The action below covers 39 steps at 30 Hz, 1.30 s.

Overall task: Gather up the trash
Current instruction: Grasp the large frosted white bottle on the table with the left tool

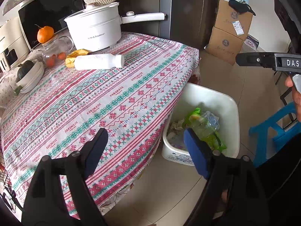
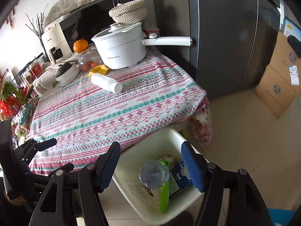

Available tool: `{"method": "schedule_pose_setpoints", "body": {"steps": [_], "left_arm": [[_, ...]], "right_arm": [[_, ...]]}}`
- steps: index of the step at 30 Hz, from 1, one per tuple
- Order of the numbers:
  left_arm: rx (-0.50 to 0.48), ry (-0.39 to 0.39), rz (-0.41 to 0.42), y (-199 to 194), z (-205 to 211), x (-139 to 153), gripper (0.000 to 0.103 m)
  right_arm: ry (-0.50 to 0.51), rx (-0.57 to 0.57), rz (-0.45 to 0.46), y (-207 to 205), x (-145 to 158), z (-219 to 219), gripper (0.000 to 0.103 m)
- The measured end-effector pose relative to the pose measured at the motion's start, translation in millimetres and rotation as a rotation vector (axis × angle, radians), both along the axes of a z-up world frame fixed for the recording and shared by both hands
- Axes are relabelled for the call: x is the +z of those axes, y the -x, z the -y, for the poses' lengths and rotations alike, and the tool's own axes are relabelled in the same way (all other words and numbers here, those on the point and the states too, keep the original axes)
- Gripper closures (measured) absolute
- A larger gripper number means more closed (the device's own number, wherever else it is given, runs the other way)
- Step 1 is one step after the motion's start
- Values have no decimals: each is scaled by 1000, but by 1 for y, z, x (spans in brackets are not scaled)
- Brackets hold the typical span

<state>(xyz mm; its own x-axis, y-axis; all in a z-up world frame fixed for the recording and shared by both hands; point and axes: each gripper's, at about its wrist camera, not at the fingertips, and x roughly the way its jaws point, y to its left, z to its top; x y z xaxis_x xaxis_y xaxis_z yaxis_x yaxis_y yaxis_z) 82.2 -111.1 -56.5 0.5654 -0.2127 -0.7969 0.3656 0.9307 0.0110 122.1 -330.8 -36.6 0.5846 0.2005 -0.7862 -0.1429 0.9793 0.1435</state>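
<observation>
We are holding the right gripper (image 2: 150, 165) above the white plastic waste bin (image 2: 131, 171) on the floor, its jaws standing wide apart and carrying nothing. The bin is already holding a clear crushed plastic bottle (image 2: 154, 175), a green wrapper (image 2: 163, 197) and a blue carton (image 2: 178, 177). We are keeping the left gripper (image 1: 145, 143) over the near edge of the worktop, also spread wide and empty.

Farther off, on the red-and-green patterned tablecloth (image 1: 116, 101), the remaining trash is lying: a white plastic bottle (image 1: 98, 61) on its side, touching a crumpled yellow wrapper (image 1: 75, 57) behind it. Beyond these, a white electric pot (image 1: 94, 30) is standing beside a glass jar (image 1: 54, 52) with an orange (image 1: 45, 33) on top.

Risks, in our judgement:
- The white bottle is round and lying flat; a grip off its middle could set it rolling toward the worktop edge.
- A reach for the yellow wrapper could knock the glass jar or the pot, both standing just beside it.

The bin's lower contents are hidden under the top items. We cannot tell whether the white bottle is empty, or how far the wrapper extends behind it.
</observation>
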Motion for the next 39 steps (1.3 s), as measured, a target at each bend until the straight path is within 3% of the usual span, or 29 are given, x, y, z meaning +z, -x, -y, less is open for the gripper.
{"method": "schedule_pose_setpoints", "body": {"steps": [7,12,20,30,39], "left_arm": [[60,16,13,-8,-16,7,20],[170,56,-17,-28,-40,5,20],[358,81,-71,-96,-51,-2,20],[615,126,-112,-219,-13,-30,20],[776,139,-185,-273,0,-66,20]], "right_arm": [[-4,0,6,-2,1,-4,28],[3,10,3,-8,1,-11,27],[16,22,10,-31,1,-21,25],[18,-2,-10,-56,-7,-12,25],[8,-6,-62,-72,-21,-4,25]]}}
